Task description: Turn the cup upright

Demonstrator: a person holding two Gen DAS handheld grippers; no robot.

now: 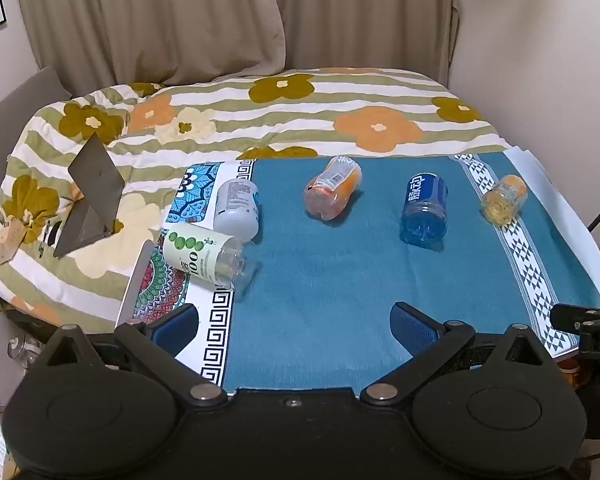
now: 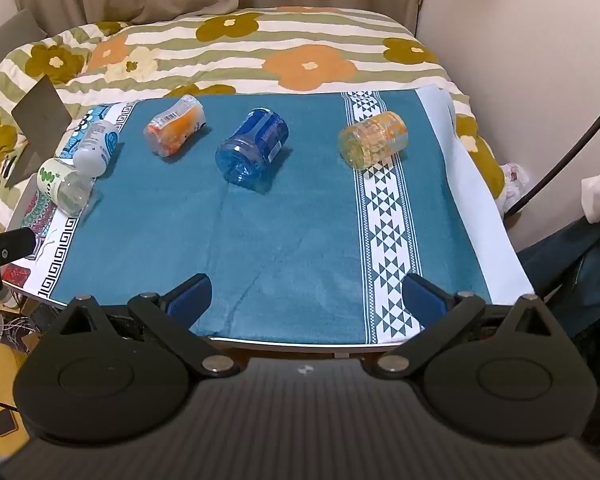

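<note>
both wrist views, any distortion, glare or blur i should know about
Left wrist view: fisheye bends the teal cloth's edges, dark vignette in the top corners, mild softness, no harsh glare. Right wrist view: same bowing, blue cup reasonably sharp, casting a soft shadow.

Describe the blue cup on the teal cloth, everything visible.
The blue cup is a translucent blue plastic cut-off bottle with a darker blue label bearing white lettering, read best in the left wrist view. It lies on its side on the teal cloth, its moulded bottom toward the cameras and its open end pointing away. It sits mid-cloth between the orange cup and the yellow cup, apart from both. Only the cloth touches it; no gripper is near.
</note>
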